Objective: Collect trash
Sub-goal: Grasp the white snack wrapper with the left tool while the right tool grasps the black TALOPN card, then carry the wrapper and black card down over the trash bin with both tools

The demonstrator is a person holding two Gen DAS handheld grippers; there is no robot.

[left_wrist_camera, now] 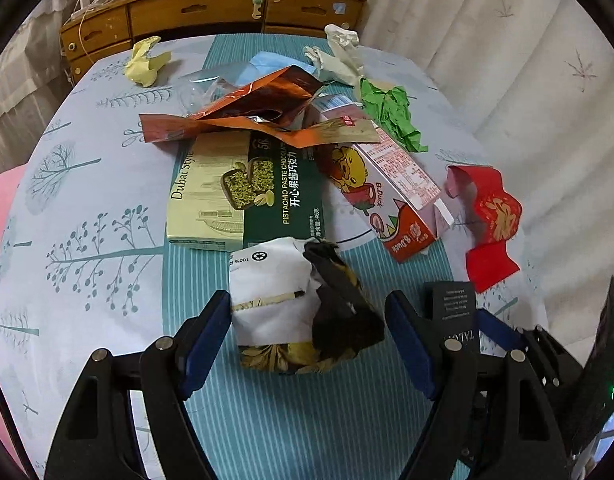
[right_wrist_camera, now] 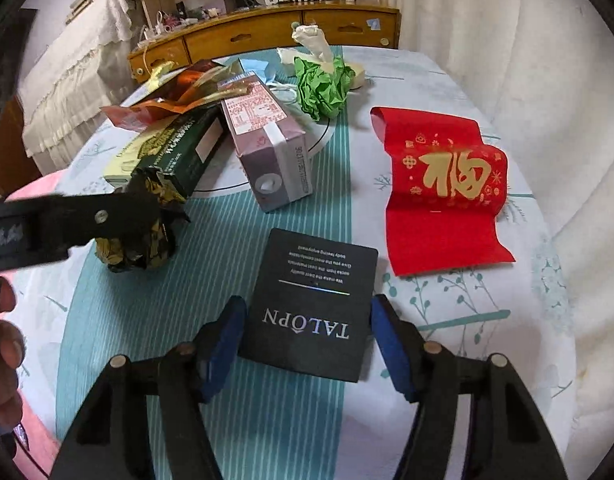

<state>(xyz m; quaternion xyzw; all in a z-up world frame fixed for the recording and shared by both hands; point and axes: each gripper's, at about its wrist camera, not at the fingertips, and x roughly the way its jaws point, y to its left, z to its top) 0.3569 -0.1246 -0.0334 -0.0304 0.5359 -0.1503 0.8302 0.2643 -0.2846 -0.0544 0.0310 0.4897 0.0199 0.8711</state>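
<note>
Straddling a crumpled white-and-black wrapper (left_wrist_camera: 303,304), the left gripper (left_wrist_camera: 309,344) holds its fingers open either side; the right gripper (right_wrist_camera: 307,344) frames a black card (right_wrist_camera: 313,304) flat on the desk (right_wrist_camera: 267,420), fingers apart, not yet pinching, both poised to collect trash

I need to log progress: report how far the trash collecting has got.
Done: nothing looks collected. In hand: the left gripper straddles the crumpled wrapper; the right gripper straddles the black card, neither visibly clamped. Left: the chocolate box, milk carton, red paper and green paper.
</note>
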